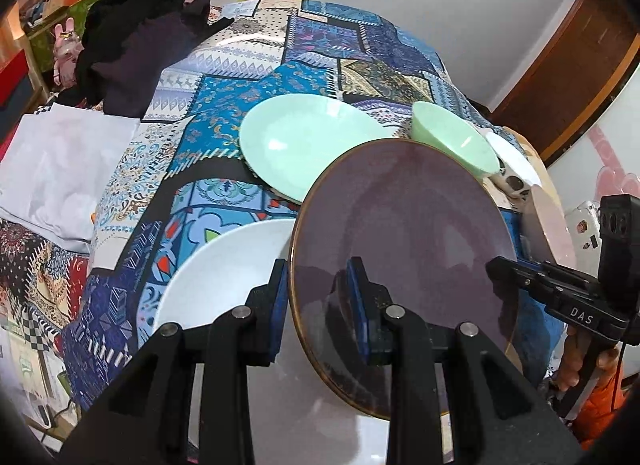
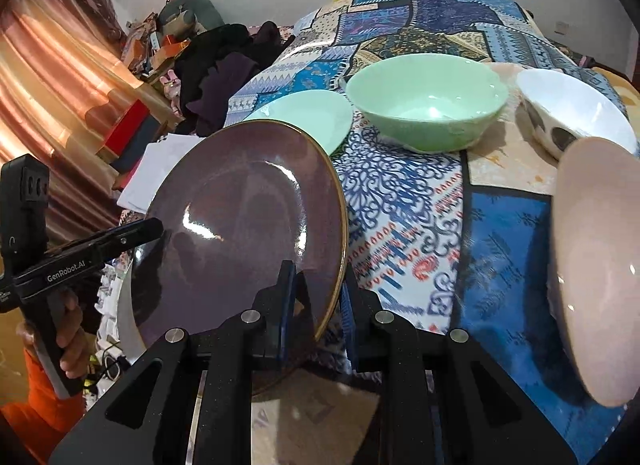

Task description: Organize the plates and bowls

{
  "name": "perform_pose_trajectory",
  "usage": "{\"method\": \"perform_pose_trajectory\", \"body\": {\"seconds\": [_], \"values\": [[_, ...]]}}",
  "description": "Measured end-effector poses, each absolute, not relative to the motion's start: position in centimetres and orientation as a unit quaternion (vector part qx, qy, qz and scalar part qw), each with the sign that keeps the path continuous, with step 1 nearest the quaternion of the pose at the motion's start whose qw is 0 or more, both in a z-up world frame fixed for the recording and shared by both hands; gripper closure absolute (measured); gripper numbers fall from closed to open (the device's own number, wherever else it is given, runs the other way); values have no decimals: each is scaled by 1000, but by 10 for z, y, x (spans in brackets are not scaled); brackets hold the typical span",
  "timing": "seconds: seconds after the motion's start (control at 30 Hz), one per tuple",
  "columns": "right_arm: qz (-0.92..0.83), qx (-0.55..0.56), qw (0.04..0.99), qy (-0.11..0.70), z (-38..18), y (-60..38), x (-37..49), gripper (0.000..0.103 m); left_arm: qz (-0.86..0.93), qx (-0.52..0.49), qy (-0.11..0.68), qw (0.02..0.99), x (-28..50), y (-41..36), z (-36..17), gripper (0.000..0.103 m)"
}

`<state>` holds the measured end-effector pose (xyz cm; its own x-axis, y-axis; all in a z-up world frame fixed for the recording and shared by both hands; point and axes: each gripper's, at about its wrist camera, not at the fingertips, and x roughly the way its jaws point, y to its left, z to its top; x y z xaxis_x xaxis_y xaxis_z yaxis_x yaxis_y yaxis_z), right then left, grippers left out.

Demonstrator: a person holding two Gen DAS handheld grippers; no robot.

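Carrying the purple plate [image 1: 404,233] level is what the step seems to call for — it is held off the patterned tablecloth [image 1: 224,201], tilted, its gold-edged rim pinched on two opposite sides. A flat landing place should be chosen first: the white plate [image 1: 224,269] lies at the near left, just beside the purple one, and looks the likeliest base for a stack, while the green plate [image 1: 296,145] sits farther back. Both hands ought to be moved together, so that neither grip twists the rim. The pink plate [image 2: 600,265] at the near right and the green bowl [image 2: 426,105] beyond should be given room. The left gripper [image 1: 320,297] is clamped on the plate's left rim, the right gripper [image 2: 318,297] on its right rim — release is best kept until the plate rests flat
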<state>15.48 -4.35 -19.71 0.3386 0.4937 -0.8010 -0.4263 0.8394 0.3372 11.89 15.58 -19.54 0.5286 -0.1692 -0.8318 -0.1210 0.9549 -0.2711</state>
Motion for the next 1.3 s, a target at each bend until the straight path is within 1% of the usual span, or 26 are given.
{"method": "perform_pose_trajectory", "body": {"seconds": [0.3, 0.57, 0.9, 1.3], "values": [[273, 40, 828, 487, -185, -70, 140, 84, -29, -134, 479, 867, 111, 123, -179, 75], [259, 44, 833, 487, -184, -93, 133, 83, -44, -125, 484, 865, 108, 97, -177, 75], [242, 45, 834, 493, -188, -117, 128, 83, -59, -113, 507, 852, 111, 65, -187, 75], [230, 42, 827, 511, -203, -134, 137, 83, -66, -106, 537, 834, 119, 47, -209, 75]]}}
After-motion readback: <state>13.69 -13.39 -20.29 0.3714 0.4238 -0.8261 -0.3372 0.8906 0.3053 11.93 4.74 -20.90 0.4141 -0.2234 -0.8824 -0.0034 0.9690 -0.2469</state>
